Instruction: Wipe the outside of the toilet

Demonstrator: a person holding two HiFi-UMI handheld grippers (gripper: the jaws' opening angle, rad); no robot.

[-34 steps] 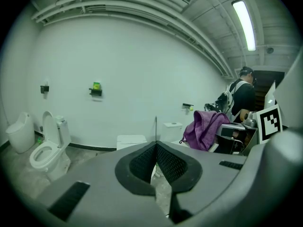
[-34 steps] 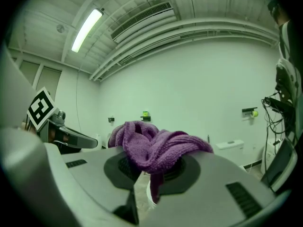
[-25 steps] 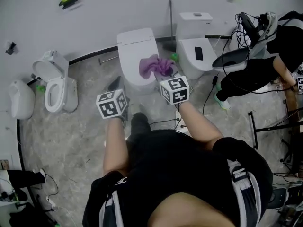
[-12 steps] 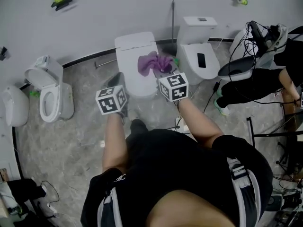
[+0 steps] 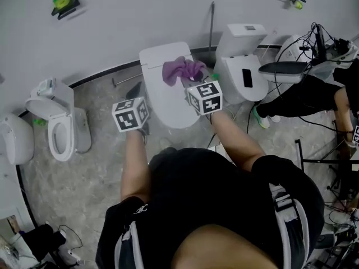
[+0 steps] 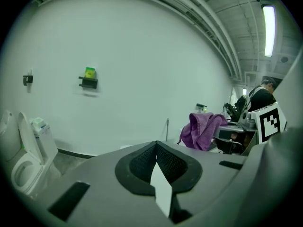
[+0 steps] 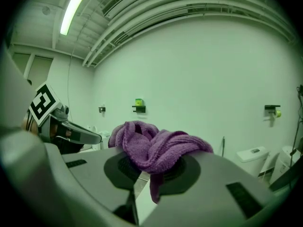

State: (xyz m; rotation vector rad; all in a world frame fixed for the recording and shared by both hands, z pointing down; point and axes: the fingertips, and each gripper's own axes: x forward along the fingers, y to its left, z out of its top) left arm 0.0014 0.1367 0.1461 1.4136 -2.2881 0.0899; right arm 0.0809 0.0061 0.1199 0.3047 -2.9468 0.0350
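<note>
Fingers [image 7: 201,174] of the right gripper [image 7: 139,175] are clamped on the purple cloth [image 7: 156,148], over the closed white toilet [image 5: 162,100]. Left gripper [image 6: 156,161], fingers pressed together on nothing, sits just beside the toilet.

Grey marbled floor [image 5: 84,172] beneath me, meeting the white wall along a dark skirting line. Standing directly on it, from my left: a white fixture [image 5: 14,139] whose kind I cannot tell; a small toilet with its lid raised [image 5: 59,129]; the closed-lid toilet [image 5: 162,97] in front of me; a second toilet with a tank [image 5: 242,60] just to its right. A thin metal rod [image 5: 126,78] lies near the wall; thin cables [image 5: 68,230] lie at lower left.
</note>
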